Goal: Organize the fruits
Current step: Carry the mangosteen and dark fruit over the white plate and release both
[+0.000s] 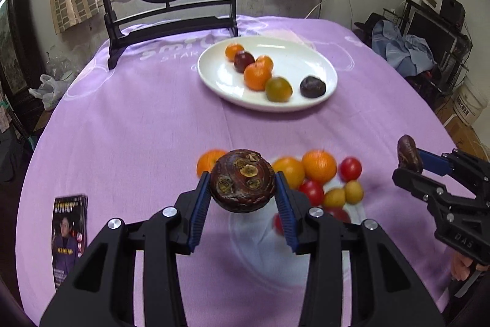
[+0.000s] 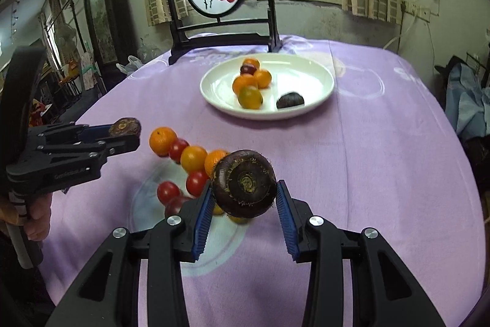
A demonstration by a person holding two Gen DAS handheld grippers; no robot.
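My left gripper [image 1: 242, 177] is shut on a dark brown water chestnut [image 1: 242, 181], held above the purple tablecloth. The right gripper [image 2: 245, 185] is likewise shut on a second water chestnut [image 2: 245, 184]. Each shows in the other's view: the right gripper [image 1: 411, 163] with its chestnut [image 1: 409, 152] at the right edge, the left gripper [image 2: 128, 133] with its chestnut [image 2: 124, 126] at the left. Below them lies a loose pile of oranges [image 1: 319, 166], red tomatoes [image 1: 350, 168] and small yellow fruits [image 1: 353, 191]. A white plate [image 1: 214, 81] [image 2: 321, 72] farther back holds several oranges and dark fruits.
A black-framed round painted screen [image 1: 171, 20] [image 2: 220, 29] stands at the table's far edge behind the plate. A printed booklet [image 1: 69, 235] lies at the near left. A hand [image 2: 36, 222] grips the left gripper's handle. Furniture and clutter surround the table.
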